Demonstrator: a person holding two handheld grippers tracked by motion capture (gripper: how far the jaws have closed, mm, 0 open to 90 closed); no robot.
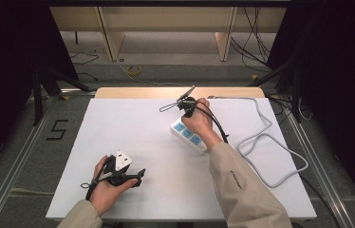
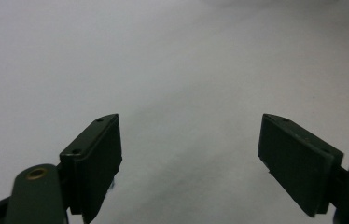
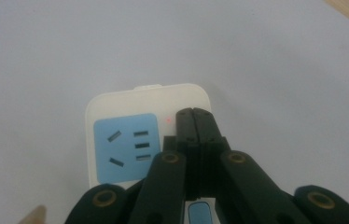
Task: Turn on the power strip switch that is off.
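Note:
A white power strip (image 1: 188, 135) with blue sockets (image 3: 125, 147) lies right of the table's middle, on the white sheet (image 1: 137, 133). My right gripper (image 1: 186, 113) is held over the strip's far end. In the right gripper view, my right gripper (image 3: 193, 114) is shut with nothing between its jaws, and its tips are on or just above the strip (image 3: 112, 105) beside a small red light (image 3: 168, 120). My left gripper (image 1: 140, 176) rests near the front left. In the left gripper view, my left gripper (image 2: 189, 154) is open over bare white sheet.
The strip's grey-white cable (image 1: 266, 142) loops over the right side of the table and runs to the back edge. A wooden strip of tabletop (image 1: 133, 92) shows at the back. Black curtains and stands flank the table; a "5" mark (image 1: 57, 129) is on the floor at left.

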